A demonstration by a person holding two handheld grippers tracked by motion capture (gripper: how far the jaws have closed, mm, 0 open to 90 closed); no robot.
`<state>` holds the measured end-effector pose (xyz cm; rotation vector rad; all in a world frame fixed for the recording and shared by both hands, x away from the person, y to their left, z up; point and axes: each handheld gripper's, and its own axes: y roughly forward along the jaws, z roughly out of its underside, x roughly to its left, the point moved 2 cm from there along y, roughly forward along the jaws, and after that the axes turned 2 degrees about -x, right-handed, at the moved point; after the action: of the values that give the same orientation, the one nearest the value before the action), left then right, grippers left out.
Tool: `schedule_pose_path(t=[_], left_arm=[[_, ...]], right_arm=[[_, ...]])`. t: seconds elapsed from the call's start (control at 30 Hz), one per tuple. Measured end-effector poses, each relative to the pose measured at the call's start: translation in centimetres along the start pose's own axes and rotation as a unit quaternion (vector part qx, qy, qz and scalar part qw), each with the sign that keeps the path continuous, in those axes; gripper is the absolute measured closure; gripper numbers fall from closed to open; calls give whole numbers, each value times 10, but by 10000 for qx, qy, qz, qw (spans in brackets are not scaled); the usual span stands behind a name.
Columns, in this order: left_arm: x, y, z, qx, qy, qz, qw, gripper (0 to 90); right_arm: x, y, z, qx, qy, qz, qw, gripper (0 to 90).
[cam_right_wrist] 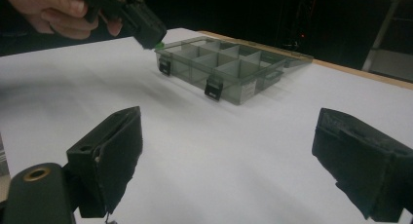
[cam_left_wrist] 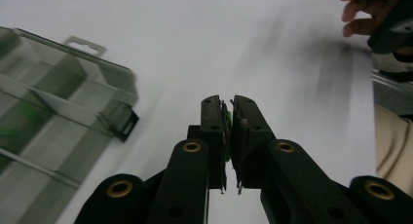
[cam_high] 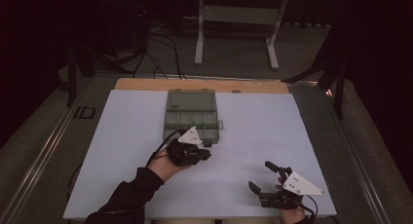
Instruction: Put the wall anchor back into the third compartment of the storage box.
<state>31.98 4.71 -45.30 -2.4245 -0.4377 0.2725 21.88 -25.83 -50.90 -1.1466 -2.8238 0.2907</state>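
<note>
A clear plastic compartment box (cam_high: 191, 118) lies on the white sheet (cam_high: 122, 151), its lid folded flat on the far side. My left gripper (cam_high: 206, 154) hovers just in front of the box's near right corner. It is shut on a small green piece (cam_left_wrist: 227, 131), which shows as a sliver between the jaws and at the tip (cam_right_wrist: 159, 45). Something green also sits in a compartment of the box (cam_left_wrist: 9, 132). My right gripper (cam_high: 260, 176) rests near the sheet's front right, open, with nothing between its fingers (cam_right_wrist: 113, 151).
The box (cam_right_wrist: 229, 70) has two dark latches on its near wall. A wooden table edge (cam_high: 204, 84) runs behind the sheet. Metal rails flank the table, and a white frame stand (cam_high: 238, 14) is on the floor beyond.
</note>
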Motion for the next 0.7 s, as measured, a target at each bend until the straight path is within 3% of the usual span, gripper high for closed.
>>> schedule_pose_path(t=[0.43, 0.6, 0.7], left_arm=[[26, -16, -17, -258, -305, -373, 9985, 831], [43, -14, -26, -424, -520, -733, 9951, 831], [52, -13, -29, -493, -729, -988, 9912, 830]], right_arm=[[0, 0, 0, 9, 12, 0, 10000, 112], [0, 0, 0, 14, 2, -6, 10000, 112], [0, 0, 0, 16, 2, -9, 10000, 112]])
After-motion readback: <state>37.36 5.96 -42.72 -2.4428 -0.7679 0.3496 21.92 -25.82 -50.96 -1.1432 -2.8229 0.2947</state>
